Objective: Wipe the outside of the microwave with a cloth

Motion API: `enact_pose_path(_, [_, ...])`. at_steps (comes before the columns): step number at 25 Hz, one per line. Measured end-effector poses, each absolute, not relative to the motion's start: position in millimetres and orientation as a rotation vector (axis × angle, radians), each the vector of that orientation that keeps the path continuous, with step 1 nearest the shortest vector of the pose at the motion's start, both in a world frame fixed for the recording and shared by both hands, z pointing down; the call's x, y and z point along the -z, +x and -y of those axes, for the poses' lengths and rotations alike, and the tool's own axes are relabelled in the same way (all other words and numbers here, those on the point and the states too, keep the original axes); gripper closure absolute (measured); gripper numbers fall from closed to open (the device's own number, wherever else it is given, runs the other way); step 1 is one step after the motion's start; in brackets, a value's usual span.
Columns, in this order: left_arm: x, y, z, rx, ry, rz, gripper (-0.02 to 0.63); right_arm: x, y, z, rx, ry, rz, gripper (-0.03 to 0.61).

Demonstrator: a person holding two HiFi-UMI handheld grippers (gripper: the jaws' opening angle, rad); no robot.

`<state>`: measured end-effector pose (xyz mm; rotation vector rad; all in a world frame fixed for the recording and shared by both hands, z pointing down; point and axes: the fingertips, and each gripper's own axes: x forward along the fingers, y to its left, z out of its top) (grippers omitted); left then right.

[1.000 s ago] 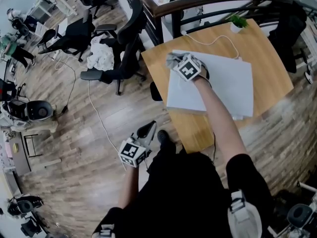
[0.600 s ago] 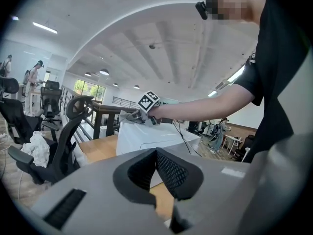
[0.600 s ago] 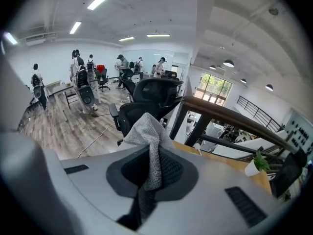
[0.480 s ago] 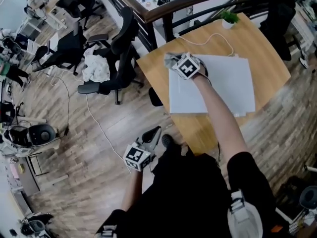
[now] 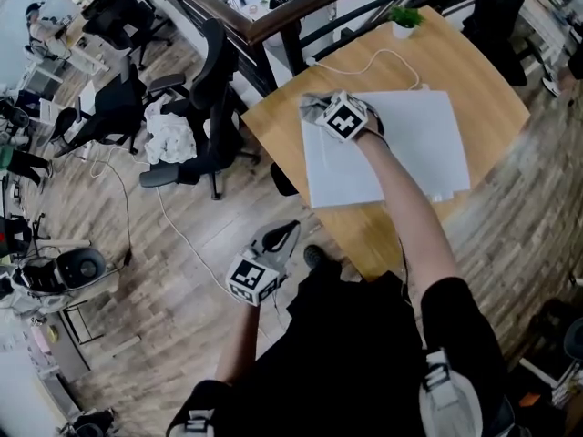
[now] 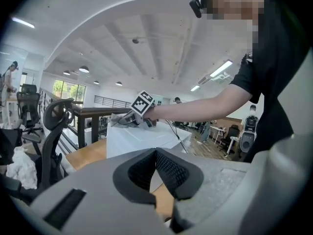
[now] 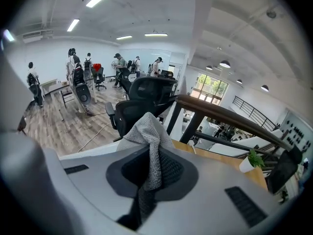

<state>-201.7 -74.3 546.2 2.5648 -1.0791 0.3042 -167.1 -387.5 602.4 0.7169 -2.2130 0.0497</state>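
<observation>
Fingers (image 7: pixel 172 174) of the right gripper (image 7: pixel 153 156) are closed on a grey cloth (image 7: pixel 146 131), which is pinched between the pads and rises in a bunch beyond the tips. Head view: this gripper, at the end of the person's outstretched right arm (image 5: pixel 410 217), holds the cloth against the top face of the white microwave (image 5: pixel 410 144), at its far left corner. The microwave stands on a wooden desk (image 5: pixel 273 126). A white cable (image 5: pixel 364 55) runs across the far part of the desk, and a small potted plant (image 5: pixel 404 18) stands at its far edge. The left gripper (image 5: pixel 282 235) hangs over the wood floor (image 5: pixel 182 271), near and left of the desk, well apart from the microwave. Its fingers (image 6: pixel 171 173) are pressed together at the tips with nothing between them. Left of the desk stands a black office chair (image 5: pixel 214 80), with a white bundle of fabric (image 5: pixel 168 139) beside it. A dark railing (image 5: pixel 301 16) runs beyond the desk. Right gripper view: several people (image 7: pixel 78 67) stand far off across the room.
</observation>
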Motion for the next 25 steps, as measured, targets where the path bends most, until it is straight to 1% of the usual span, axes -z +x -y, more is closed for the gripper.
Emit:
enact_pose_path(5, [-546.1,-189.9,72.3,-0.305,2.553,1.170,0.612,-596.6,-116.2,405.7,-0.073,0.811,2.199,0.563])
enact_pose_path(10, [-552.8,-170.7,56.3,-0.254,2.468,1.275,0.612,-601.2,-69.5,409.2,-0.095,0.810,2.194,0.563])
enact_pose_path(16, [-549.9,-138.9,50.8,-0.239,2.441,1.339,0.612,-597.2,-63.5,407.6,-0.077,0.764,2.235,0.563])
enact_pose_path(25, [-545.4,-117.4,51.8,-0.233,2.412,1.394,0.612,-596.6,-28.6,407.7,-0.039,0.720,2.203,0.563])
